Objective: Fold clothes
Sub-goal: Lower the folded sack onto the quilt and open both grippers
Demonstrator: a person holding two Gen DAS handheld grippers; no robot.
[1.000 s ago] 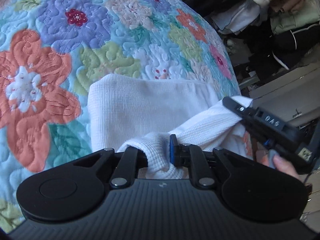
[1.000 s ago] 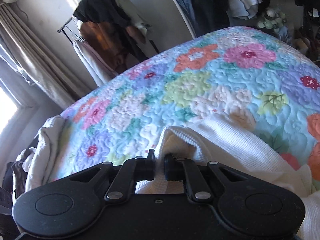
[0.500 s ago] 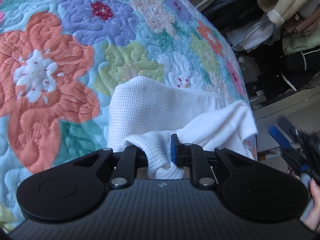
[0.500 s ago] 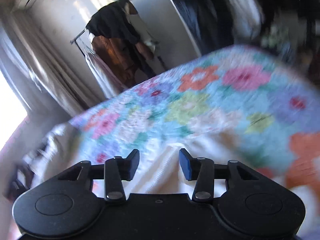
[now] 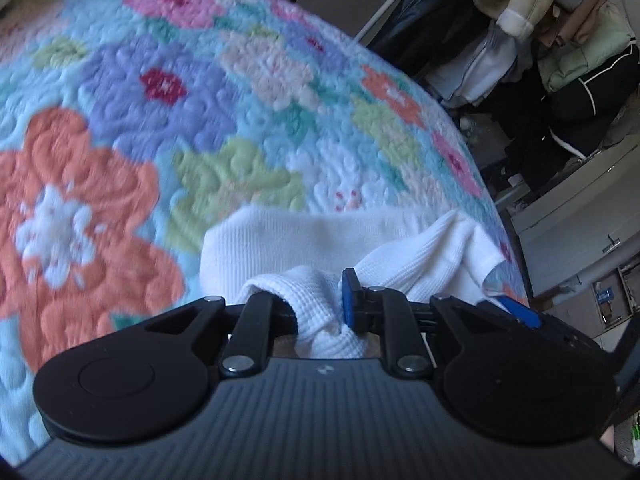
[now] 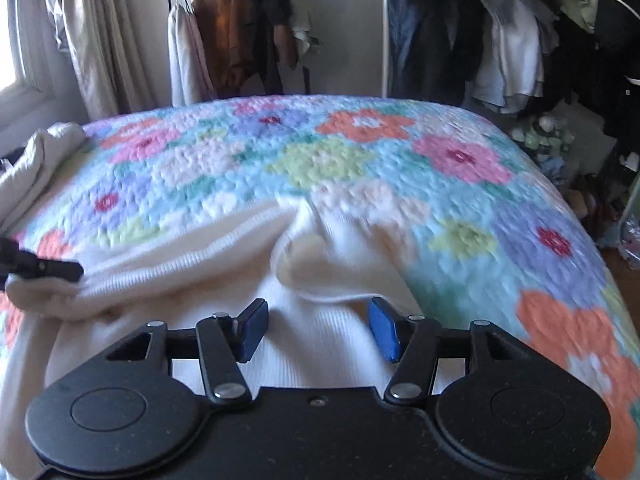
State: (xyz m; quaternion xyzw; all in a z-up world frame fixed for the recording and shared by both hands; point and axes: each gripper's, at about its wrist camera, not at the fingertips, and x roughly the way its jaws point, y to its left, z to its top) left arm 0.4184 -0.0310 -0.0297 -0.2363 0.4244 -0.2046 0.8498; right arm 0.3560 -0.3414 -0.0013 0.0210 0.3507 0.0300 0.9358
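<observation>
A white, waffle-knit cotton garment lies on a bed covered with a pale blue quilted bedspread patterned with large orange, purple, pink and green flowers. The garment sits at the near edge of the bed, close to both cameras, partly folded over on itself, with a flat layer spread on the quilt and a bunched upper layer rising toward the tools.

The left tongs stand narrow and are clamped on a gathered fold of the white garment: the fabric fills the gap between the black finger on one side and the blue-padded finger on the other, and it bulges out above and below the pinch. From this hold a ridge of cloth runs off to the right, ending in a loose corner at the bed's edge.

The right tongs stand wide, their jaws opening, with blue pads well apart. The white garment lies beneath and between them, but neither pad presses on it. Just beyond the fingertips a rounded fold of the cloth humps up, and a ribbed hem runs leftward to where the black tip of the left tool shows at the frame's edge, gripping the fabric.

Behind the bed, beige curtains hang by a window, and clothing racks hold dark and light hanging clothes.
</observation>
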